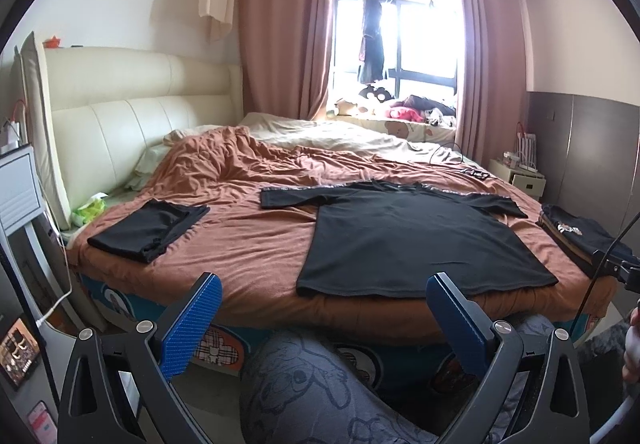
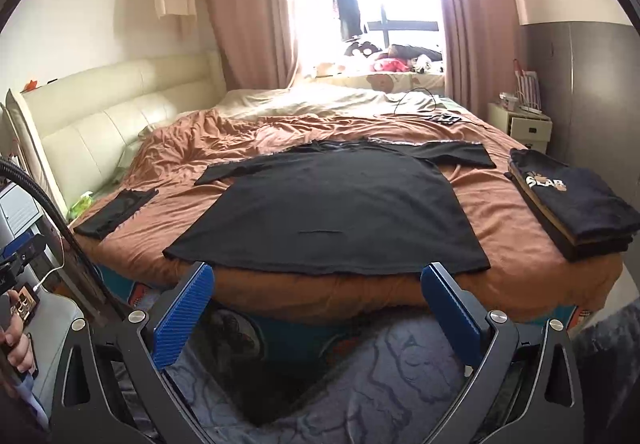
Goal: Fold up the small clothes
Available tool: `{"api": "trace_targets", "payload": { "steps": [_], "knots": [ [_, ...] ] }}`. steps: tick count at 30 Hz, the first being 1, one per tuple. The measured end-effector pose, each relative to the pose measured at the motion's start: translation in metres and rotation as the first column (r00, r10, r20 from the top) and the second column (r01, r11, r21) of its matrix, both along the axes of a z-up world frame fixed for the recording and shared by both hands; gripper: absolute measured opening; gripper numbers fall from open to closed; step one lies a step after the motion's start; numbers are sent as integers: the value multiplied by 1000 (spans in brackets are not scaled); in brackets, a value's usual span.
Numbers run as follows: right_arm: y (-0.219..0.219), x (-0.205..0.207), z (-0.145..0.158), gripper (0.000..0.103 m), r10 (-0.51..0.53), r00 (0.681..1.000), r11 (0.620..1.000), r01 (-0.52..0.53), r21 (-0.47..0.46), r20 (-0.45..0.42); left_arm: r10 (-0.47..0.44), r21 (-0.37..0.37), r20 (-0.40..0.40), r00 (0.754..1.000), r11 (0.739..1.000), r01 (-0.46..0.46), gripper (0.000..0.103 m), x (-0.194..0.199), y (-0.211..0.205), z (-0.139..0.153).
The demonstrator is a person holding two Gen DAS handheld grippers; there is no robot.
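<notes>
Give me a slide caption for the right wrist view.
Open right hand-held gripper faces a black T-shirt spread flat on the bed, folded clothes stacked beside it.

A lived-in home bedroom.
We see a bed (image 1: 248,244) with a cream padded headboard (image 1: 132,116); beyond the bed, pink curtains (image 1: 280,28) frame a bright window (image 1: 400,44), and a bedside cabinet (image 1: 520,176) stands at its far side.
</notes>
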State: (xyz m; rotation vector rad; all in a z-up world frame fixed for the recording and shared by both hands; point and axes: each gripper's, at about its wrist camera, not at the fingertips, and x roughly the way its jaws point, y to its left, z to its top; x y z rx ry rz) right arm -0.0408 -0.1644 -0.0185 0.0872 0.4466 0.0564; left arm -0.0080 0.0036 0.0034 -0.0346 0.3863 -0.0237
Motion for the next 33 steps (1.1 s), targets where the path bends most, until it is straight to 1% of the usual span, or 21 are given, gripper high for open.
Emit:
{"api": "trace_targets", "payload": {
  "steps": [8, 20, 33],
  "knots": [
    [-1, 1, -1, 103, 9, 1000, 1000, -9, -3, 16, 9, -3, 0, 1000, 1000, -9, 103, 1, 3, 1],
    [1, 4, 0, 103, 5, 1000, 1000, -5, -21, 17, 21, -3, -6, 1000, 1000, -21, 103, 8, 10, 3],
    [1, 3, 2, 103, 5, 1000, 1000, -4, -27, 8, 21, 4, 5, 1000, 1000, -21, 103, 6, 24, 5]
  ]
}}
